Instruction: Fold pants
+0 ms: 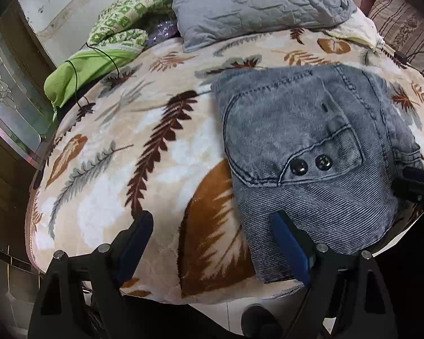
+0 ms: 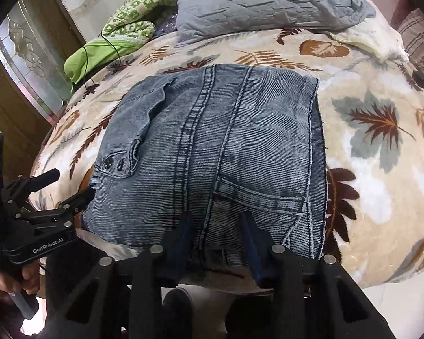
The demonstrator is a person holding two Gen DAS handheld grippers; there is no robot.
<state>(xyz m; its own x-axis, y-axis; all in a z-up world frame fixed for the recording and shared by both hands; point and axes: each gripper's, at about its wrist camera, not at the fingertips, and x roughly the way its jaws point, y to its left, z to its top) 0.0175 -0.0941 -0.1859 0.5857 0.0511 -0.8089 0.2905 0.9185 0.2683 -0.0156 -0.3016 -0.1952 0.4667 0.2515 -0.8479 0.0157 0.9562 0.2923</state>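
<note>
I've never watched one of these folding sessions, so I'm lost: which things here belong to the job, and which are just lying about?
Part of the job:
- jeans, already folded small
- right tongs, at the near edge of the jeans
- left tongs, open

Just lying about:
- leaf-print blanket
- grey pillow
- green cloth
- black cable

A leaf-patterned blanket (image 1: 121, 152) covers the bed across the centre of both views. A grey quilted pillow (image 1: 254, 2) lies at the upper centre, with green patterned fabric (image 1: 118, 25) and a thin black cable (image 1: 110, 56) at the upper left. A striped cushion (image 1: 404, 25) occupies the upper right edge.
</note>
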